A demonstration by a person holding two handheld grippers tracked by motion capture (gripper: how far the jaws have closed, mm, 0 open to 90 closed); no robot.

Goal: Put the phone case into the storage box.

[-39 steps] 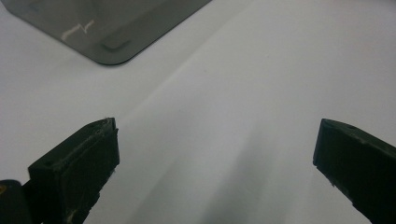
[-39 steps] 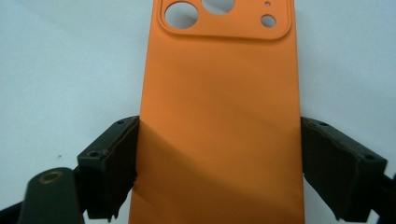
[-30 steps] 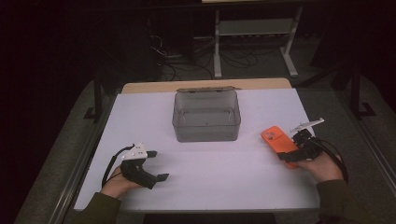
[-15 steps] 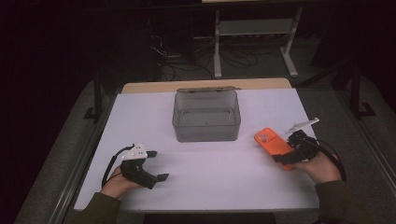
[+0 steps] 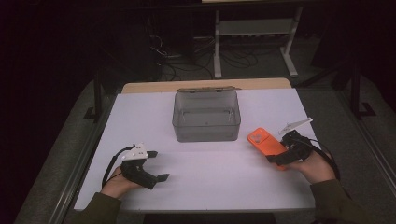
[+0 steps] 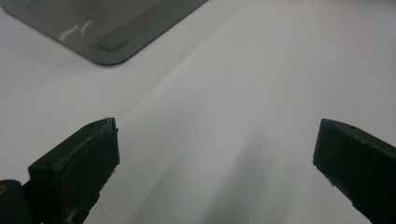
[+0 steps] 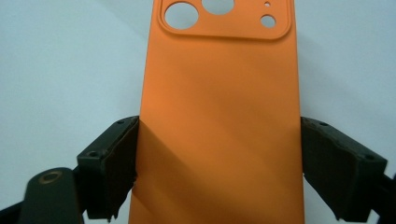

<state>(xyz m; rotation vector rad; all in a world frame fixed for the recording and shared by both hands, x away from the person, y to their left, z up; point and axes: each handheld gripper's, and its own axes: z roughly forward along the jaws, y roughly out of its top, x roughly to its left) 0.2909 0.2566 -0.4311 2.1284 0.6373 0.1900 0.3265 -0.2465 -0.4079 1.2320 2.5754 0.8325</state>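
near edge, high view: two forearms in dark olive sleeves (image 5: 93, 207) enter from the bottom of the white surface (image 5: 219, 182). the left claw (image 5: 159, 178) lies low at the near left corner of the surface, black-bodied with a pale plate on top, a black cable looping behind it; its jaws stand wide apart with nothing between them. in the left gripper view the two black jaws rise on either side of bare white surface, and a rounded corner of the smoky grey translucent plastic box (image 6: 112, 28) shows at the upper left, well apart from them.

right side, slightly farther: the right claw (image 5: 275, 156) grips the flat orange rubbery phone case (image 5: 264, 143) across its width — held just above the surface, camera-cutout end pointing away from the hand and toward the box. in the right gripper view the case (image 7: 219, 116) fills the gap between the jaws, both black pads (image 7: 116, 163) pressed against its long edges; the raised camera panel with round holes lies at the far end.

centre, farther: the smoky grey box (image 5: 206, 116) stands open on the surface, just left of the case and apart from it.

beyond: a strip of pale wooden edge (image 5: 205, 86), then dark floor with cables and a white metal frame (image 5: 254, 37).
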